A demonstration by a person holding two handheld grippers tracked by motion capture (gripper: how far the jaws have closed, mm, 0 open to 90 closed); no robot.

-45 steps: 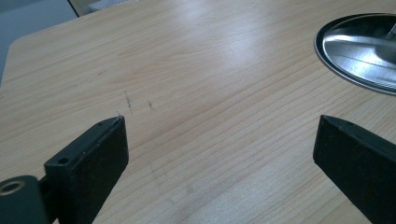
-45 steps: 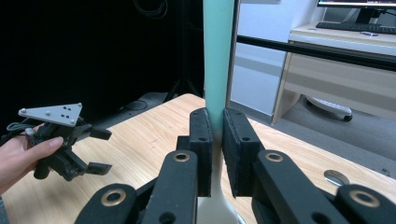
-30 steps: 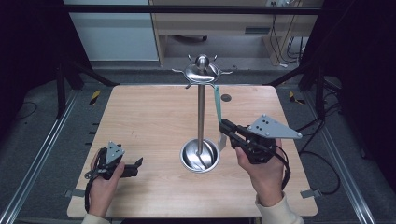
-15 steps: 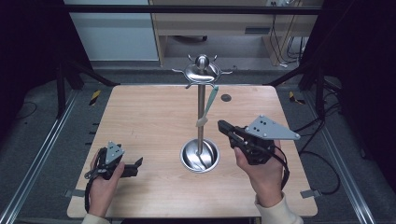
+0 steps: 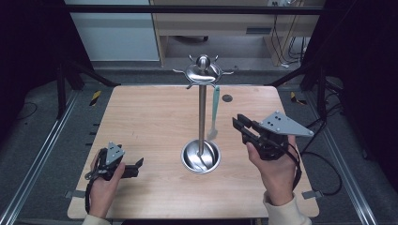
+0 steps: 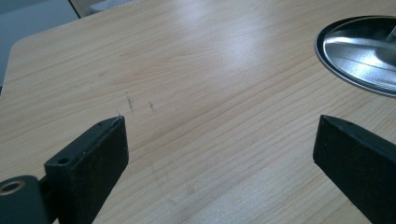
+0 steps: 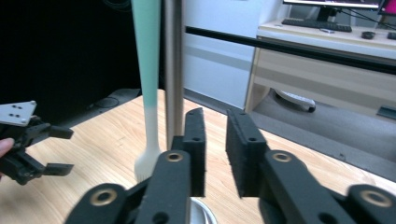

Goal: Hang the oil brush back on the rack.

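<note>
A steel utensil stand (image 5: 202, 117) rises from a round dished base (image 5: 201, 156) at the table's middle, with hooks around its top. A teal-handled utensil (image 5: 215, 105) hangs from one hook just right of the pole, its pale head low. My right gripper (image 5: 238, 123) is held a little to the right of it, apart from it. Its jaws have just been opening and show a narrow gap with nothing between them (image 7: 215, 116); utensil (image 7: 148, 70) and pole (image 7: 173, 70) stand just beyond. My left gripper (image 5: 136, 165) rests open on the wood at front left (image 6: 219, 140).
The wooden table (image 5: 141, 112) has a small dark hole (image 5: 227, 98) near its back right. Metal rails run along both sides of the table, and a desk and cabinet stand behind. The stand's base (image 6: 359, 51) lies right of the left gripper.
The right gripper has drawn back a little to the right and its jaws have parted. The utensil, earlier slanted near the jaws, now hangs free beside the pole. The left gripper has stayed put.
</note>
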